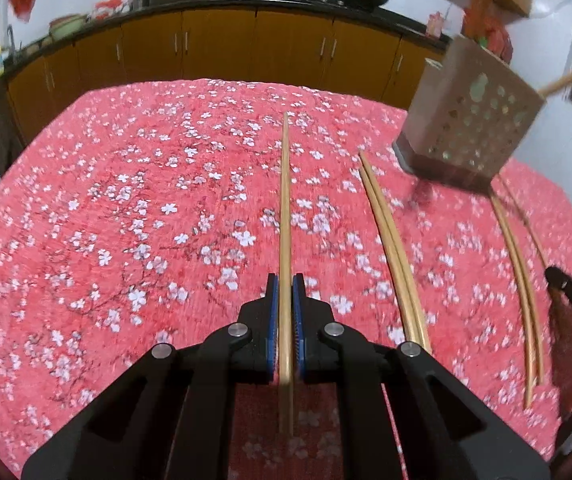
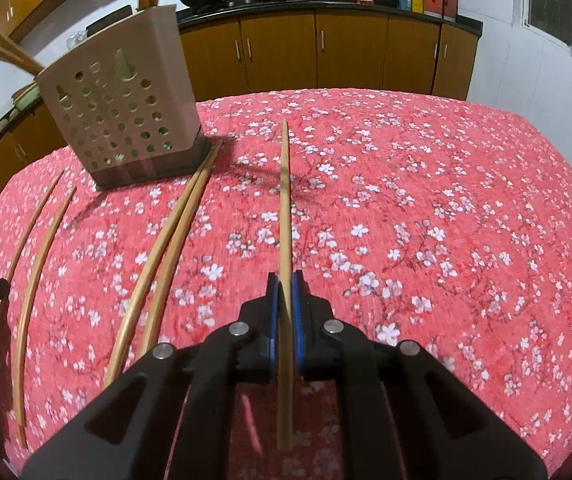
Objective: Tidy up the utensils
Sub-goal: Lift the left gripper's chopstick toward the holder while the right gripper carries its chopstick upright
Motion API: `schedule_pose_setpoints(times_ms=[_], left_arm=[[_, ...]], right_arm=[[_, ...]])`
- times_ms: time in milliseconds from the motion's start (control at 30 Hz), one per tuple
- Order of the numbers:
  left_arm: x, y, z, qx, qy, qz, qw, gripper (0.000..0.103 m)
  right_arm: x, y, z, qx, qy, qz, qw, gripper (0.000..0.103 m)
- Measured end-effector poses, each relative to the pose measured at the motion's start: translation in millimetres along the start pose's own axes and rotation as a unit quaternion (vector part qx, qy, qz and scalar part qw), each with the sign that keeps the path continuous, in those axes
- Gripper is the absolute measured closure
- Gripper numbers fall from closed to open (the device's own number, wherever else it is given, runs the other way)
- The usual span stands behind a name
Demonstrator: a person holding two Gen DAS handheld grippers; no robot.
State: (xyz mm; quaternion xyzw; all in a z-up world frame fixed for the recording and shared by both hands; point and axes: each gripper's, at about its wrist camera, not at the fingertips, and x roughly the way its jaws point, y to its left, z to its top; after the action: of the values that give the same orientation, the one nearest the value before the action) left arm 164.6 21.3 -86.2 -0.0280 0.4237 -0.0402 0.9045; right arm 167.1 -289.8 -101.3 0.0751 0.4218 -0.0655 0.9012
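While one chopstick [image 2: 284, 208] is pinched lengthwise by the right gripper [image 2: 284, 280] (likewise the left gripper [image 1: 284, 282]), the holder [image 2: 122, 120] is placed forward-left, nearer the right.

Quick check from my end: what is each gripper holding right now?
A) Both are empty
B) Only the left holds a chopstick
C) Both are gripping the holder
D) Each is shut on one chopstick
D: the left gripper is closed on a chopstick and the right gripper on another chopstick; the holder stands untouched on the tablecloth.
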Motion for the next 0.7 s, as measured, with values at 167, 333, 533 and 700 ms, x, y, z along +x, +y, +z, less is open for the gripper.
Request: schedule_pose_setpoints(times_ms=[167, 333, 533, 700], left_arm=[[0, 0, -1, -0.002, 0.000, -0.002, 1.0000, 0.095], [0, -2, -1, 0.007, 0.000, 0.007, 0.9999, 0.096], [-12, -2, 7, 0.015, -0.014, -0.001, 0.9998, 0.096], [-44, 1, 25, 0.010, -0.059, -0.010, 0.9982, 0.096]], right_arm=[[-3, -2, -1, 0.006, 0.000, 0.008, 1.000, 0.094], [-2, -2, 0, 0.006, 0.001, 0.008, 1.000, 0.095], [-25, -7, 8, 0.015, -0.028, 0.021, 0.999, 0.096], [-65, -11, 28, 0.022, -0.083, 0.028, 0.996, 0.096]])
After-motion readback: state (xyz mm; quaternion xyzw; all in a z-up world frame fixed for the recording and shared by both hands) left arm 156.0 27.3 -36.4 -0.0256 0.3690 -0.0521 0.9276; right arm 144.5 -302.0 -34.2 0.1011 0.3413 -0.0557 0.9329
